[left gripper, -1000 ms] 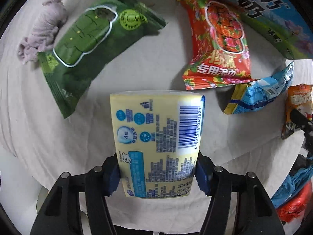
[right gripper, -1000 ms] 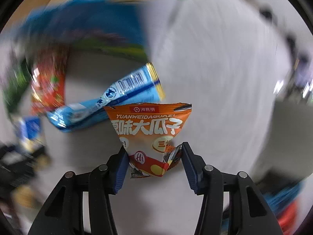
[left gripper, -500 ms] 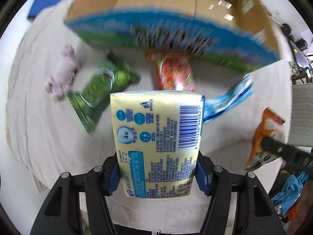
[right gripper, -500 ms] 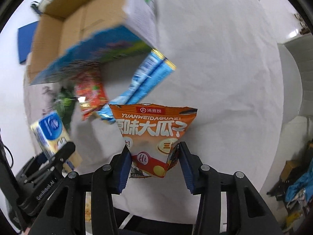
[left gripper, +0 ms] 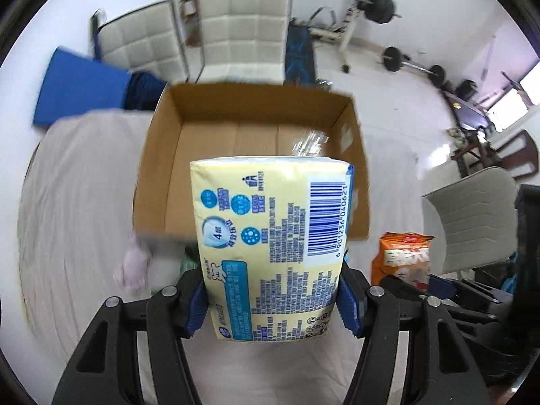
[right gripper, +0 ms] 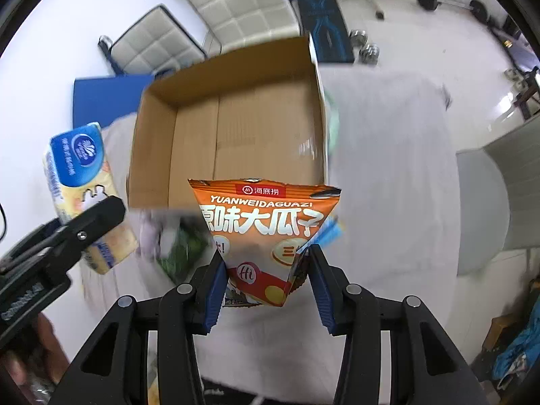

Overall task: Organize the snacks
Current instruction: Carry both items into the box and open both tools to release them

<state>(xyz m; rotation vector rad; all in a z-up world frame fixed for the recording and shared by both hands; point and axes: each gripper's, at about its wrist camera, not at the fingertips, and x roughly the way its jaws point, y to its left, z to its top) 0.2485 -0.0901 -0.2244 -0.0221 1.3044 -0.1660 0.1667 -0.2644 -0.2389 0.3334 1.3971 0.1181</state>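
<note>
Carry phase of the task, both items lifted clear of the cloth-covered tabletop (left gripper: pixel 84 202). In the left wrist view the left claw (left gripper: pixel 271 298) is clamped on the yellow tissue pack (left gripper: pixel 270 236), its blue pads pressing both sides of the pack's lower half. In the right wrist view the right claw (right gripper: pixel 266 280) is clamped on the lower corner of the orange seed packet (right gripper: pixel 266 229), which fans out above the pads. Beyond each held item, toward 12 o'clock, stands the open cardboard box (right gripper: pixel 236 128), its visible floor bare. Remaining packets and a pale cloth lie blurred at about 9 o'clock of the claws, before the box's near wall. Judged next: carry each item forward over the near wall, lower it inside, then part the pads.
</note>
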